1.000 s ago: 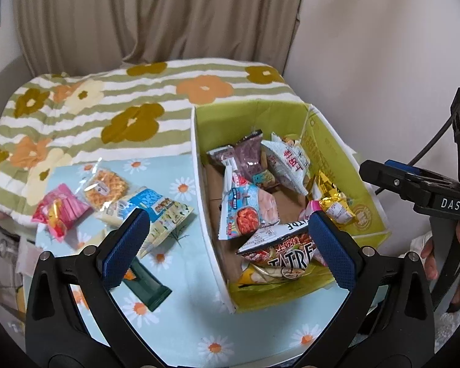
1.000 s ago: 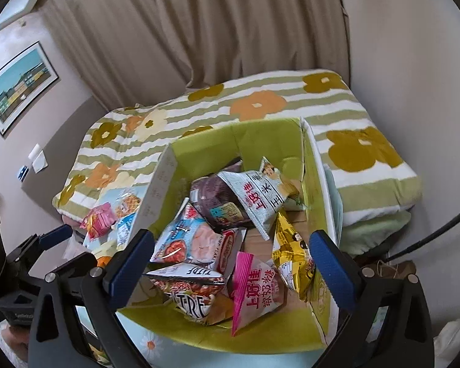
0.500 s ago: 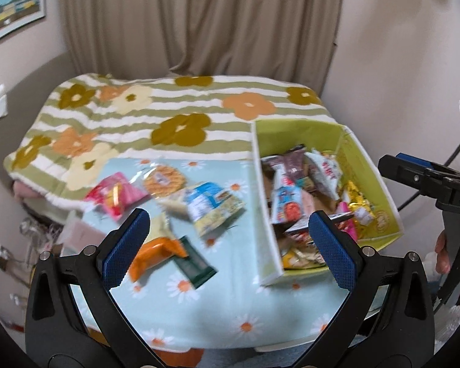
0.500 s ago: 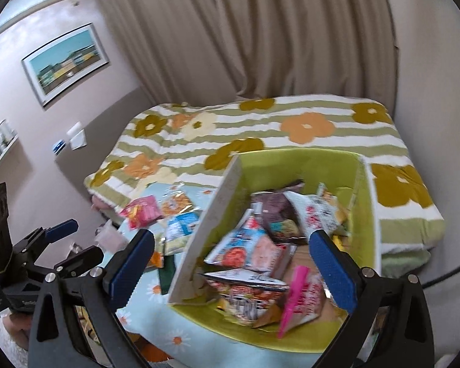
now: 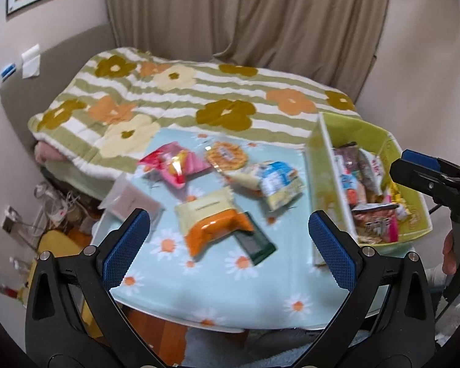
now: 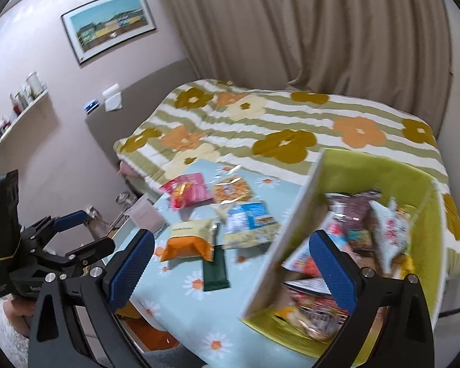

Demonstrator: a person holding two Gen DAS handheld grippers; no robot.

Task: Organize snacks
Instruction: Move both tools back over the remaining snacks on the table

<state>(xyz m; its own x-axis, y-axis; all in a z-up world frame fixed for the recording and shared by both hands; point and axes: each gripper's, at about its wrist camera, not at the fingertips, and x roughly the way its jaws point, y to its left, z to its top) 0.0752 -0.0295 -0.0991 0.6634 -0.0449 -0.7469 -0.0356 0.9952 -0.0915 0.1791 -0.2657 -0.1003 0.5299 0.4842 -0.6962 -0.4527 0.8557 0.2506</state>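
A green box [image 5: 380, 136] [image 6: 383, 168] at the table's right holds several snack packs. Loose packs lie left of it on the daisy cloth: an orange-and-cream pack [image 5: 211, 224] [image 6: 190, 239], a dark green bar [image 5: 256, 243] [image 6: 215, 271], a blue-and-white pack [image 5: 277, 184] [image 6: 251, 220], a round cracker pack [image 5: 227, 155] [image 6: 231, 188] and a pink pack [image 5: 173, 164] [image 6: 187, 191]. My left gripper [image 5: 228, 250] is open and empty above the table's front, nearest the orange pack. My right gripper [image 6: 230, 268] is open and empty over the box's left wall.
The table [image 5: 181, 291] carries a light blue daisy cloth. A bed with a flowered striped blanket [image 5: 174, 92] stands behind it. A pale box [image 5: 128, 199] sits at the table's left edge. Curtains hang at the back. A shelf [image 6: 15, 104] and picture are on the left wall.
Both grippers have pulled back and swung left from over the box. The loose packs on the cloth have come into the middle of both views. Both jaws stay open.
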